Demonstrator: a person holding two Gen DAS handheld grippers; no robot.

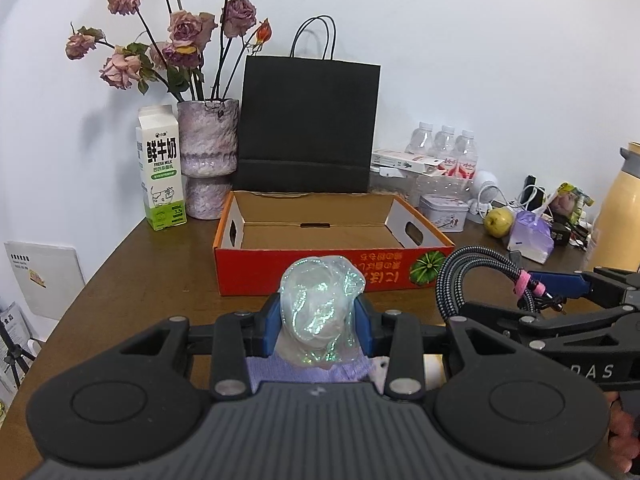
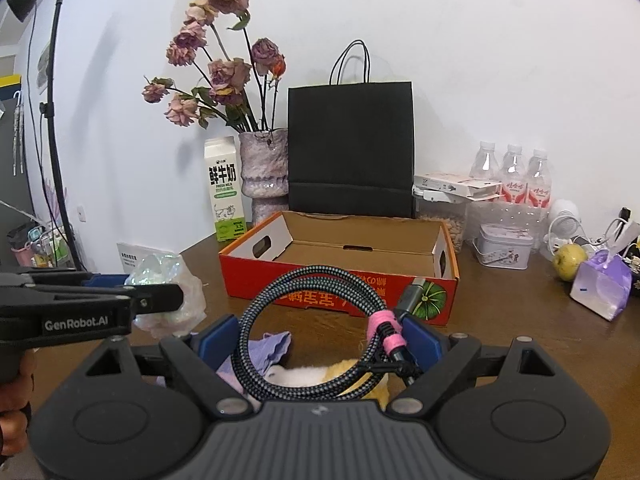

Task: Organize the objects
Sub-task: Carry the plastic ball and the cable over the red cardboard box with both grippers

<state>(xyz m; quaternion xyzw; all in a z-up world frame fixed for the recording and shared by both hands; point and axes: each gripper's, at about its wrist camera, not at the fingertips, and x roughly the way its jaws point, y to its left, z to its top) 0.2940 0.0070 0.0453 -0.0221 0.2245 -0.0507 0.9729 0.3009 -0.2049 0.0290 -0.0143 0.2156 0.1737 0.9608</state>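
Carrying: two items are held short of the empty red cardboard box (image 1: 320,276) on the table (image 1: 132,276).
Left tongs (image 1: 320,316): clamped on a crinkled iridescent plastic bag (image 1: 320,300).
Right tongs (image 2: 320,344): spread wide, clamped across a coiled braided cable (image 2: 316,320).
Risk: the cable's loose plug end may be snagged on the box's near wall; the bag may be pulled free.

Domestic room, lived-in; brown wooden table (image 1: 120,280) against white wall carries wilted pink roses in mottled purple vase (image 1: 207,156), green-and-white milk carton (image 1: 160,172), yellow-green pear (image 1: 498,222), clear plastic water bottles (image 1: 444,148).
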